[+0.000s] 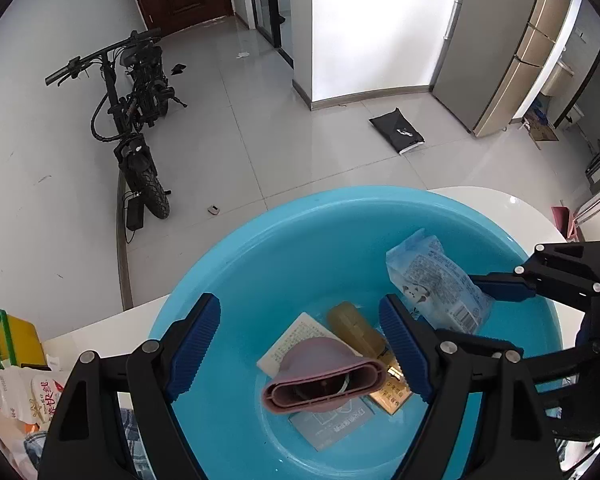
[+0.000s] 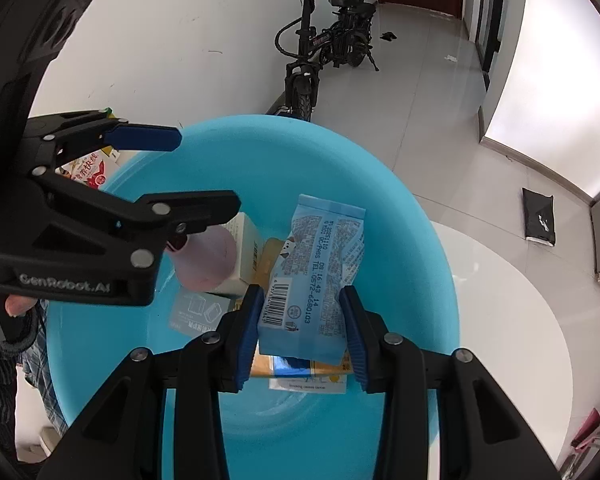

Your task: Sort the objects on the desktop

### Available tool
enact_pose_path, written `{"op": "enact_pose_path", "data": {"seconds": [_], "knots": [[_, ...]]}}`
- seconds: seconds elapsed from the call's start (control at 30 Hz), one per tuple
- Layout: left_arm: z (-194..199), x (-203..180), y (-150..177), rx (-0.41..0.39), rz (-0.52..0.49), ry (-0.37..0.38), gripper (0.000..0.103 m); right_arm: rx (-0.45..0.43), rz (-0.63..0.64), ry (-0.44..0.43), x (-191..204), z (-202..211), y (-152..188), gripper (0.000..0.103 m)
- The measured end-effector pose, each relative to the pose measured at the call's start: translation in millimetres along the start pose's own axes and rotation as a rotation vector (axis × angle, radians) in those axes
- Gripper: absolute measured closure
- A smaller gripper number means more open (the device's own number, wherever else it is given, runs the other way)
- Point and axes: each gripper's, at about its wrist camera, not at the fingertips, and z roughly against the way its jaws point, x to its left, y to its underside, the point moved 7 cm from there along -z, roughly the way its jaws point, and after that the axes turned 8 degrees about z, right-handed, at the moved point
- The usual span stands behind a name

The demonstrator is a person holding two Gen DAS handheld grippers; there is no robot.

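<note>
My right gripper (image 2: 302, 330) jaws clamp blue snack packet (image 2: 320, 276), long axis pointing away, above blue basin (image 2: 400, 200); left gripper (image 1: 300, 344) jaws wide, empty, over pink cup (image 1: 324, 380).

Glossy tiled floor (image 1: 284, 128), parked bicycle (image 1: 134, 120)

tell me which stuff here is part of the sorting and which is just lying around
Part of the job:
- round blue plastic basin
- pale blue snack packet, clamped in the right gripper
- pink rubbery pouch, under the open left gripper
- yellow box

Lying about:
- black electric bike
- black bag on the floor
</note>
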Motion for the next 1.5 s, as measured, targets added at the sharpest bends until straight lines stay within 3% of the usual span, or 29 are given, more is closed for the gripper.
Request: {"op": "enact_pose_path", "data": {"seconds": [0.3,0.43,0.57,0.97,1.27,1.5], "knots": [[17.1,23.9,11.0,-0.013,0.046,0.025,0.019,0.006,-0.004,-0.003,8.1,-13.9,-21.3,0.065],[19.7,26.5,17.6,-0.021,0.035,-0.012,0.019,0.008,-0.035,0.008,1.8,-15.6,-20.9,0.063],[22.3,27.3,20.4,-0.038,0.023,-0.034,0.019,0.018,-0.047,0.008,-0.9,-13.1,-16.7,0.051],[54.6,17.6,30.9,-0.061,0.049,0.025,0.019,-0.006,-0.027,0.024,4.4,18.6,0.8,0.051],[84.6,20.1,59.2,-0.079,0.040,0.009,0.019,-0.024,-0.006,0.030,23.0,40.8,12.0,0.051],[121.2,32.6,90.0,-0.103,0.067,0.036,0.019,-0.047,0.033,0.017,49.9,63.7,27.6,0.051]]}}
